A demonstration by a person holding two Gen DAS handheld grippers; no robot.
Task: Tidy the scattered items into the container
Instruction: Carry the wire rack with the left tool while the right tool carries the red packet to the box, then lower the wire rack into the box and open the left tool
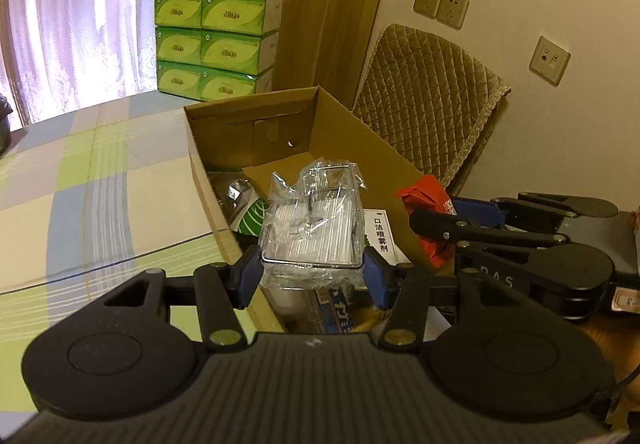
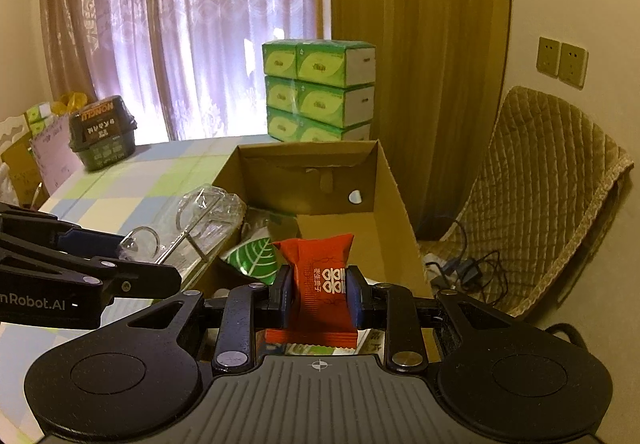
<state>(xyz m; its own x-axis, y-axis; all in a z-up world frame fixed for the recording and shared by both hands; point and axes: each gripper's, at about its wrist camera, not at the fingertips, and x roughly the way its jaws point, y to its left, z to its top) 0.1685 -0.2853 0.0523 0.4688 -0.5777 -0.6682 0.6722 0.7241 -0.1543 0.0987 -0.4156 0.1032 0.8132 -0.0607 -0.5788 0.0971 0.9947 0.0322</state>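
Note:
An open cardboard box point(image 1: 352, 132) point(image 2: 394, 188) stands on the checked tablecloth. My left gripper point(image 1: 314, 270) is shut on a clear plastic-wrapped pack point(image 1: 312, 220), held above the near end of the box; the same pack point(image 2: 200, 220) shows at the left in the right wrist view. My right gripper point(image 2: 320, 298) is shut on a red snack packet point(image 2: 324, 284) with white print, also over the box's near end; that packet point(image 1: 430, 204) appears at the right in the left wrist view. Inside the box lie a green leaf-print packet point(image 2: 256, 260) point(image 1: 254, 218) and a white labelled box point(image 1: 380, 234).
A stack of green tissue packs point(image 1: 216, 44) point(image 2: 320, 88) stands beyond the box. A dark lidded tub point(image 2: 102, 132) sits at the table's far left. A quilted chair point(image 2: 540, 196) point(image 1: 428, 100) with cables point(image 2: 468, 264) on its seat stands right of the table.

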